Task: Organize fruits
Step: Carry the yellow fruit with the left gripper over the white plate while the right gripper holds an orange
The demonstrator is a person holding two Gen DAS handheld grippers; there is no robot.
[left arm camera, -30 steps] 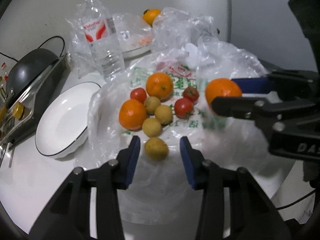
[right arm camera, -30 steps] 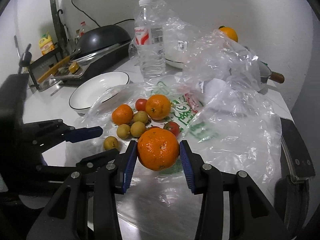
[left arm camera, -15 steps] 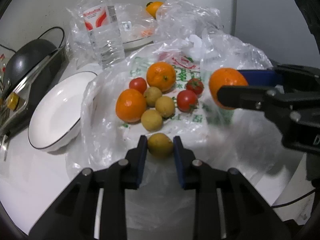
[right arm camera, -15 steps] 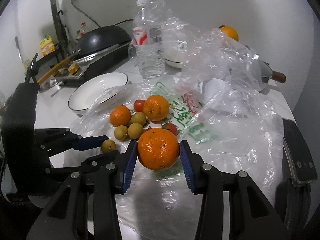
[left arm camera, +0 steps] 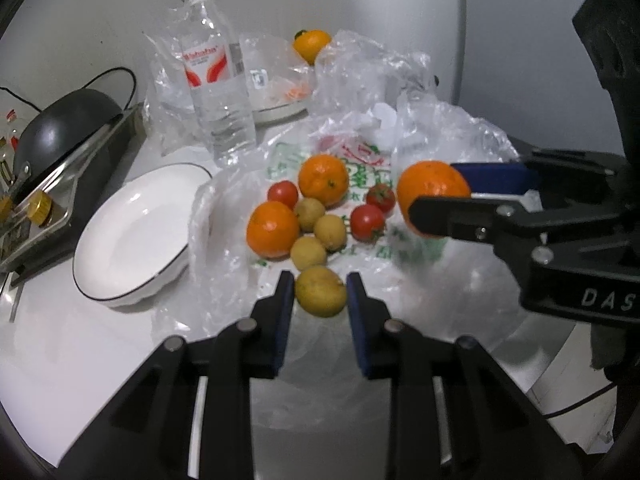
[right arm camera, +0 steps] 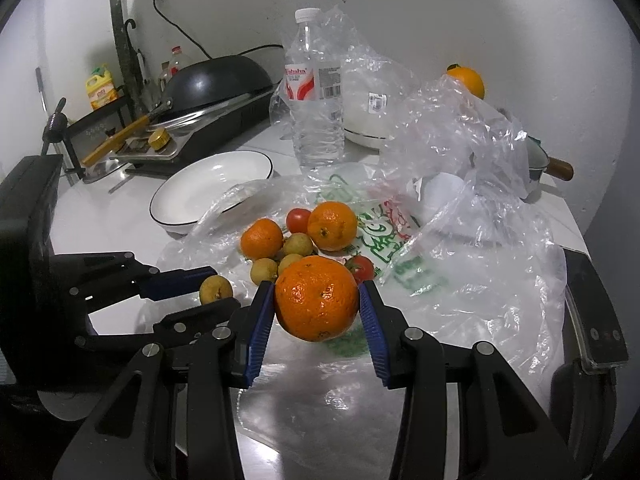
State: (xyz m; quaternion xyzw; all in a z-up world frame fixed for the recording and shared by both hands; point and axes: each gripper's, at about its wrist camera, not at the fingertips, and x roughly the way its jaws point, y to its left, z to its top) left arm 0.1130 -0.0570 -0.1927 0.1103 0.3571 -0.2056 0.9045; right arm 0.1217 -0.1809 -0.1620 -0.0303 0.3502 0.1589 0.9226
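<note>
Left gripper (left arm camera: 320, 292) clamped on small round yellow-brown fruit (left arm camera: 320, 291), dull skinned, pressed between blue ribbed pads just above crinkled clear plastic bag (left arm camera: 460, 280). Right gripper (right arm camera: 317, 300) grips large orange (right arm camera: 316, 298), pebbled and glossy, pads on both sides. Loose oranges, red tomatoes, more small fruits clustered on bag. Glossy white plate (left arm camera: 132, 232) with dark rim beside bag.

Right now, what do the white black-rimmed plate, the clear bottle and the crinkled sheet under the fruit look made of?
White black-rimmed plate: probably glazed ceramic; smooth and glossy with soft highlights.
Clear bottle: thin transparent plastic; ribbed walls, white screw cap, printed label.
Crinkled sheet: thin plastic film, likely opened bags; see-through, creased, shiny, with green and red print.
</note>
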